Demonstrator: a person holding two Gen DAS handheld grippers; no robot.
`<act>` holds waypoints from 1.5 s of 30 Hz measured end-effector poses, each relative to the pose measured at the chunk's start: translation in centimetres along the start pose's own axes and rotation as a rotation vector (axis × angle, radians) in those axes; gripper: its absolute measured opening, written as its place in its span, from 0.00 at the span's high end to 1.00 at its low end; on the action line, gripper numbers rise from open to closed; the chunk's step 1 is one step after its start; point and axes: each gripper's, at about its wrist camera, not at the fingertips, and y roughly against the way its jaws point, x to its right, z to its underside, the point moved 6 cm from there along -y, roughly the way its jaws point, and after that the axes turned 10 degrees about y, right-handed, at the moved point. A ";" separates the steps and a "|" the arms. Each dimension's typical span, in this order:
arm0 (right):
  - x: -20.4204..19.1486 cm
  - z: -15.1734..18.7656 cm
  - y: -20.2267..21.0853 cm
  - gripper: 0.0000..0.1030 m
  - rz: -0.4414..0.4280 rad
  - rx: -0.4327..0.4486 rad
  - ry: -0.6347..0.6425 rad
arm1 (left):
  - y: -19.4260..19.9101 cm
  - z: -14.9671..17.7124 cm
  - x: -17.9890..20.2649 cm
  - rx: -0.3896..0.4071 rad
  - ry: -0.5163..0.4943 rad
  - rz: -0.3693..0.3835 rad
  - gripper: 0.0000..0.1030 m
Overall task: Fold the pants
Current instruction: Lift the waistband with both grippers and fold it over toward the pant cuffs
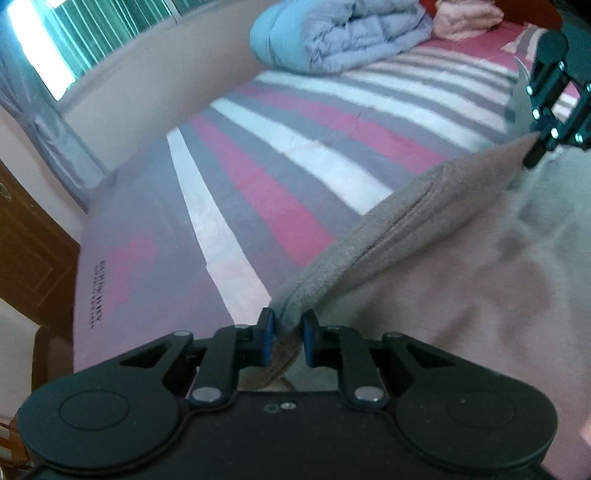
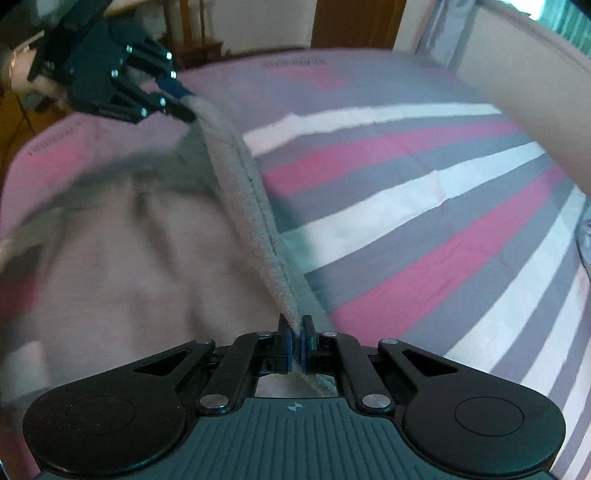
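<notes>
Two views showed the pants stretched between the grippers above a striped bed. Left wrist view: the left gripper (image 1: pixel 288 341) stood with its jaws slightly apart, the thick grey hem of the pants (image 1: pixel 369 236) passing between the blue pads; whether the pads pressed the cloth could not be told for certain. The pale body of the garment at right was blurred. The right gripper (image 1: pixel 533 153), cut off by the frame edge, met the far end of the hem. A folded blue quilt (image 1: pixel 340 33) lay at the far end of the striped sheet (image 1: pixel 295 147). Right wrist view: the right gripper (image 2: pixel 295 345) had its jaws nearly closed on the hem of the pants (image 2: pixel 251 199), which ran up to the left gripper (image 2: pixel 184 107). Cloth to the left was smeared by motion. The striped sheet (image 2: pixel 424 206) lay below, with wooden furniture (image 2: pixel 354 22) partly visible beyond.
</notes>
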 end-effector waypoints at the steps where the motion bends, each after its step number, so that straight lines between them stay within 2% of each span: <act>1: -1.4 0.4 1.0 0.96 0.000 0.013 -0.005 | 1.3 0.7 0.7 0.010 0.009 0.001 0.94; 4: -6.1 1.8 3.1 0.96 -0.011 0.055 -0.019 | 4.8 3.3 2.4 0.023 0.024 0.000 0.94; 7: -10.4 3.3 4.0 0.96 -0.028 0.075 -0.022 | 6.5 6.6 4.1 -0.004 0.025 -0.004 0.94; 11: -15.6 5.0 2.9 0.96 -0.067 0.079 -0.039 | 6.0 11.3 5.3 -0.067 0.075 -0.025 0.94; 15: -19.1 6.4 -0.1 0.96 -0.042 0.056 -0.029 | 4.9 13.0 6.0 -0.104 0.110 -0.046 0.93; 17: -19.4 6.9 -1.5 0.96 -0.024 0.044 -0.043 | 4.8 13.2 6.2 -0.123 0.125 -0.053 0.88; 20: -19.5 7.3 -2.4 0.96 -0.002 0.032 -0.038 | 5.1 13.3 6.1 -0.149 0.143 -0.056 0.71; 21: -19.6 7.3 -2.4 0.96 0.002 0.030 -0.044 | 5.6 13.8 5.8 -0.154 0.160 -0.046 0.61; 22: -19.6 7.3 -2.2 0.96 0.004 0.029 -0.052 | 6.3 14.1 5.6 -0.154 0.178 -0.043 0.46; 24: -19.2 7.3 -1.6 0.90 0.005 0.040 -0.066 | 7.3 14.8 5.1 -0.157 0.227 -0.043 0.34; 26: -19.2 7.5 -0.8 0.74 -0.022 0.056 -0.110 | 8.2 15.2 4.1 -0.162 0.310 -0.028 0.34; 28: -19.0 7.8 -0.3 0.67 -0.045 0.072 -0.157 | 8.9 15.3 2.9 -0.159 0.458 0.004 0.34; 30: -19.1 8.0 0.1 0.66 -0.046 0.076 -0.180 | 9.1 15.3 1.7 -0.157 0.646 0.048 0.32; 33: -19.1 8.1 0.8 0.66 -0.052 0.090 -0.218 | 8.8 15.5 0.2 -0.163 0.948 0.141 0.33; 34: -19.0 8.2 1.1 0.66 -0.056 0.095 -0.234 | 8.5 15.6 0.1 -0.170 1.026 0.172 0.37; 35: -19.0 8.2 1.4 0.66 -0.058 0.097 -0.245 | 8.0 15.8 0.2 -0.189 1.091 0.192 0.40; 37: -19.0 8.5 2.0 0.66 -0.059 0.106 -0.268 | 7.0 16.3 0.7 -0.236 1.181 0.217 0.55; 38: -19.0 8.6 2.2 0.66 -0.066 0.109 -0.285 | 6.6 16.6 1.0 -0.248 1.226 0.235 0.58; 40: -18.8 9.1 2.5 0.66 -0.088 0.110 -0.329 | 6.0 16.7 1.6 -0.250 1.263 0.240 0.73; 44: -18.4 10.1 2.6 0.66 -0.132 0.105 -0.440 | 5.3 16.2 2.0 -0.200 1.265 0.201 0.80; 45: -18.2 10.4 2.6 0.66 -0.144 0.105 -0.473 | 5.3 16.2 1.9 -0.191 1.264 0.189 0.88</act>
